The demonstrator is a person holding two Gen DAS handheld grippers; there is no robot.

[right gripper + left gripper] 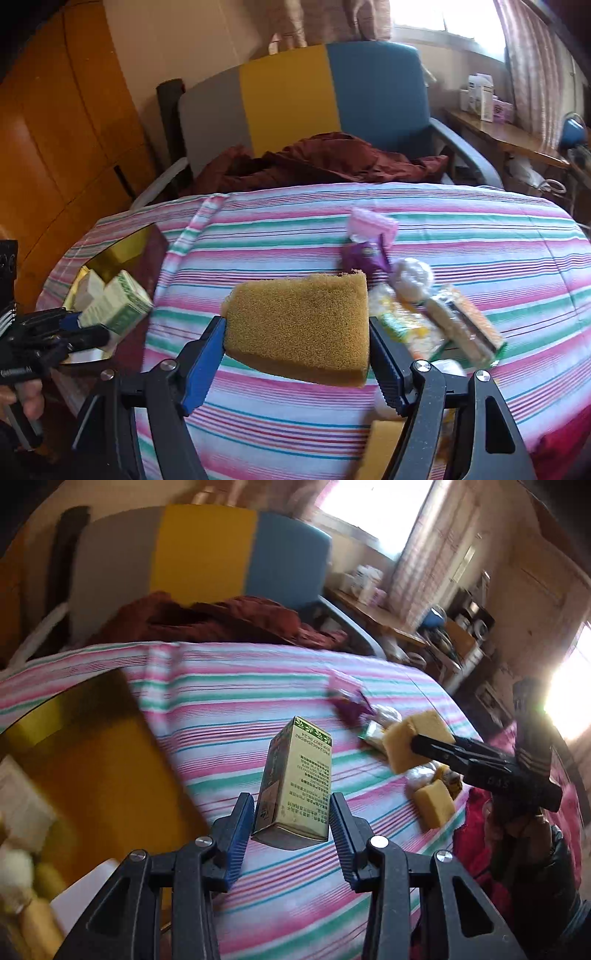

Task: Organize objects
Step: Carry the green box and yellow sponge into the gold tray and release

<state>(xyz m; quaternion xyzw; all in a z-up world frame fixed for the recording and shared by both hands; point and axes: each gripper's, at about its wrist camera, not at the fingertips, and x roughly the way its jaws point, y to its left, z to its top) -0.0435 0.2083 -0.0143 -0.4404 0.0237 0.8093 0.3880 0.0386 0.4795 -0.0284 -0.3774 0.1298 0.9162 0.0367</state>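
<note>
From the left wrist, the left gripper (291, 814) pinches a green carton (295, 782) by its lower end, held clear above the striped cloth (229, 701). A gold tray (92, 753) lies at the left near the cloth's edge; open cloth stretches ahead. At the right, a second sponge (434, 808) lies near the cloth's right edge.

From the right wrist, the right gripper (295, 354) clamps a yellow sponge (303, 325) between both pads, lifted off the cloth. Wrapped packets (417, 317) crowd just right of it; bare stripes run toward the far edge by the chair (332, 103).
</note>
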